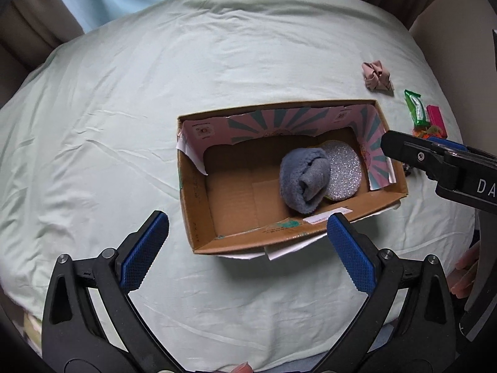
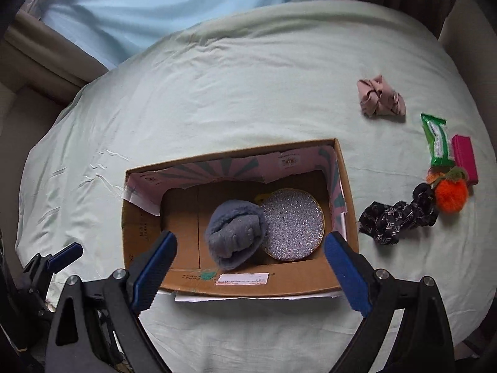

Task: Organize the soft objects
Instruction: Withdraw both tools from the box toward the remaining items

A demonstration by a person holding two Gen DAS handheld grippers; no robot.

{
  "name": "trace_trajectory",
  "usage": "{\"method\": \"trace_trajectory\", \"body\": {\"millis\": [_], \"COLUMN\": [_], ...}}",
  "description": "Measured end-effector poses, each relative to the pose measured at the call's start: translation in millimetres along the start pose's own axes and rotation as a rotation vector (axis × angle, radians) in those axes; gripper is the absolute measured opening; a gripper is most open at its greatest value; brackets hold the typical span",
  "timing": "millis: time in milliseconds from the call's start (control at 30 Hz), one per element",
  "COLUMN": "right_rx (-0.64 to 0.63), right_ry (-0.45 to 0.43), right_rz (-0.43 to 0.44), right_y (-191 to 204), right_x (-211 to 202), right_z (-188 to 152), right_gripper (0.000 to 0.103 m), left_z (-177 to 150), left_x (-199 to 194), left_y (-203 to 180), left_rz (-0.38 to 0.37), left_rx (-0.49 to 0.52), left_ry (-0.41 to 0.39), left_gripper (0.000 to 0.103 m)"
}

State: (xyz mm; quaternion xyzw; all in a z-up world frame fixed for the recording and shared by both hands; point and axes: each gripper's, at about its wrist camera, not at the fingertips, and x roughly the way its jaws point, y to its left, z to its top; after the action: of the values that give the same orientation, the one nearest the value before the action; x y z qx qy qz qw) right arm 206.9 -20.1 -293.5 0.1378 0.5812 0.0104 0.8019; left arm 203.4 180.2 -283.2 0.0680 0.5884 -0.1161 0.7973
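An open cardboard box (image 1: 198, 205) (image 2: 298, 283) sits on the pale green bed. Inside it lie a rolled grey-blue fleece (image 1: 303, 180) (image 2: 236, 233) and a round silver glitter pad (image 1: 344, 171) (image 2: 292, 223). A pink scrunchie (image 1: 377, 76) (image 2: 380, 101), a black patterned scrunchie (image 2: 397, 216) and an orange pompom (image 2: 450, 195) lie on the bed right of the box. My left gripper (image 1: 248, 248) is open and empty, in front of the box. My right gripper (image 2: 250, 272) is open and empty, over the box's near wall.
A green snack packet (image 1: 414, 108) (image 2: 436, 140) and a pink block (image 1: 436, 121) (image 2: 464, 158) lie at the right. Brown curtains and a light blue panel stand behind the bed. The bed sheet (image 1: 124, 108) stretches left of the box.
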Motion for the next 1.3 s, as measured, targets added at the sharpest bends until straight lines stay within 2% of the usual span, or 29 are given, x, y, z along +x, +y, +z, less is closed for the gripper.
{"method": "trace_trajectory", "body": {"millis": [100,133,167,333,633,867,1033,1167,1300], "right_rx": [-0.034,-0.047,-0.058,-0.106,-0.094,-0.034,-0.033,-0.055,-0.048], "right_ry": [-0.074,-0.102,-0.121,-0.212,-0.412,-0.412,-0.449,-0.45,-0.438], "right_rz": [0.002,0.001,-0.004,-0.043,-0.104,-0.224,-0.246,-0.218,-0.146], "right_y": [12,14,17,24,-13,-68,-109,-145,-186], "right_x": [-31,-44,-53,-98,-170,-208,-227,-230,-231], "right_z": [-7,-11,-13,-31,-66,-81,-86,-84,-79], "right_gripper": [0.096,0.102,0.102,0.102,0.102,0.103,0.103,0.103,0.103], "left_z": [-11,-15,-18,-27,-34,-38,-38,-37,-33], "left_x": [-27,-37,-45,-85,-125,-140,-146,-146,-136], "left_y": [-3,-4,-3,-4,-29,-81,-124,-163,-207], "left_rz": [-0.003,-0.006,-0.009,-0.025,-0.082,-0.119,-0.106,-0.086,-0.077], "left_rx": [-0.011,-0.013,-0.014,-0.029,-0.048,0.013,0.019,-0.019,-0.04], "left_ry": [-0.037,-0.051,-0.063,-0.135,-0.208,-0.256,-0.289,-0.302,-0.316], "left_gripper": [0.101,0.101,0.101,0.101,0.101,0.101,0.101,0.101,0.101]}}
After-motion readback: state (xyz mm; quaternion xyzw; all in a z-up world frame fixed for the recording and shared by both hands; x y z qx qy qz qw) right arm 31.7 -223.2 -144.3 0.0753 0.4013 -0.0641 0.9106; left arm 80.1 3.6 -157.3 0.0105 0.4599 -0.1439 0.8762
